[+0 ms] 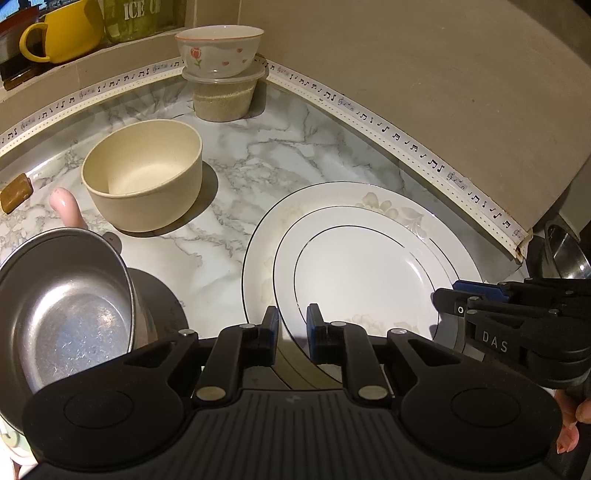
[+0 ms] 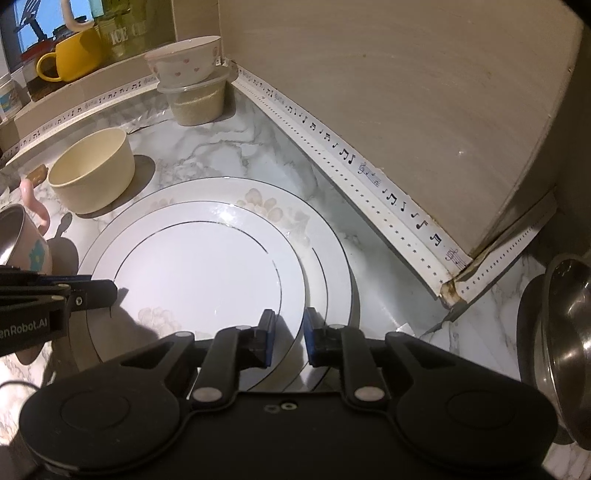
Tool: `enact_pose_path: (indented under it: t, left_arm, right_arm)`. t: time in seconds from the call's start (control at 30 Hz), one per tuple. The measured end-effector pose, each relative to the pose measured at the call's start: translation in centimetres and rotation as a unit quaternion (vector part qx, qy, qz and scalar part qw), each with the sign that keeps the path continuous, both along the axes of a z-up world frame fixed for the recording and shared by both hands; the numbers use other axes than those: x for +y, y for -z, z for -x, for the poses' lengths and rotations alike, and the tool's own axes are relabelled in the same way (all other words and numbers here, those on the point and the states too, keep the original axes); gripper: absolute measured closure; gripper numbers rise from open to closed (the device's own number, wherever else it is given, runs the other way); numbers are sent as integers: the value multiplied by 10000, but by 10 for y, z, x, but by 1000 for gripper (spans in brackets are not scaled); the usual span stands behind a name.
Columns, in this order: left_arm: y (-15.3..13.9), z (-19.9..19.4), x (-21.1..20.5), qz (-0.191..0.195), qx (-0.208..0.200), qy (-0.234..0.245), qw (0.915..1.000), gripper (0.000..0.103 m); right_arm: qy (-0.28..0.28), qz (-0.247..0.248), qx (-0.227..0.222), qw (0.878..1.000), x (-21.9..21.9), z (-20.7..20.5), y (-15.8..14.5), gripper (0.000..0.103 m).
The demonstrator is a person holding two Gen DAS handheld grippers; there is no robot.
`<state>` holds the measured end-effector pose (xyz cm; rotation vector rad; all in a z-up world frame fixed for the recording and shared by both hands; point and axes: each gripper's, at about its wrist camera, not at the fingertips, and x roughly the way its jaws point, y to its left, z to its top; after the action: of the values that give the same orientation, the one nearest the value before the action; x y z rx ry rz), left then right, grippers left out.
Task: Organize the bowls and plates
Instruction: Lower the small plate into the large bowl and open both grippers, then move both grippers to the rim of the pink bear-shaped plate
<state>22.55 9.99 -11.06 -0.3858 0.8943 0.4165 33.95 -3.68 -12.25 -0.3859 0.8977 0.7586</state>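
Observation:
Two white plates lie stacked on the marble counter, a smaller plate (image 1: pixel 369 273) (image 2: pixel 199 266) on a larger one (image 1: pixel 406 206) (image 2: pixel 328 236). My left gripper (image 1: pixel 292 325) stands at the stack's near left edge, jaws slightly apart, holding nothing. My right gripper (image 2: pixel 290 328) stands at the near right edge, jaws slightly apart and empty; it also shows in the left wrist view (image 1: pixel 447 295). A cream bowl (image 1: pixel 144 177) (image 2: pixel 92 173) sits beyond the plates. A steel-lined cup (image 1: pixel 66 310) (image 2: pixel 22 243) stands at the left.
A floral bowl (image 1: pixel 218 50) (image 2: pixel 184 62) rests on a lidded plastic tub (image 1: pixel 225 96) (image 2: pixel 197 101) in the back corner. A yellow mug (image 1: pixel 62 31) sits on the ledge. A steel pot (image 2: pixel 565 332) stands at the right. The wall (image 2: pixel 406 92) runs close behind the plates.

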Motion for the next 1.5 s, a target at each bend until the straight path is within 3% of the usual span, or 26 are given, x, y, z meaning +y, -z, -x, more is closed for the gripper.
enact_pose_path:
  t: [0.47, 0.67, 0.93, 1.0, 1.1, 1.17, 1.3, 1.43, 1.5]
  left_arm:
    - [-7, -5, -2, -159, 185, 74, 9997, 88]
    - [-10, 1, -6, -135, 78, 136, 9998, 88]
    - [-19, 10, -19, -175, -47, 346, 9992, 87]
    - [-22, 13, -23, -173, -99, 398, 9990, 82]
    - [-28, 18, -29, -175, -188, 449, 9987, 63]
    - [-33, 22, -35, -224, -274, 492, 9982, 42]
    - [-41, 27, -47, -273, -385, 640, 9968, 39]
    - [-50, 33, -63, -349, -490, 817, 9948, 24]
    - [-55, 35, -73, -430, -581, 938, 9930, 24]
  right_arm:
    - [-33, 163, 98, 9998, -1, 5, -8, 81]
    - [22, -18, 86, 10000, -10, 9, -18, 66]
    - [211, -327, 166, 9991, -28, 24, -31, 55]
    - [271, -384, 154, 9988, -34, 28, -35, 54]
    - [388, -470, 141, 9980, -45, 35, -43, 50]
    - [450, -543, 106, 9975, -53, 40, -50, 48]
    - [580, -694, 45, 9959, -73, 51, -64, 41]
    - [786, -804, -47, 9936, -94, 60, -78, 35]
    - [915, -842, -105, 9922, -108, 64, -84, 27]
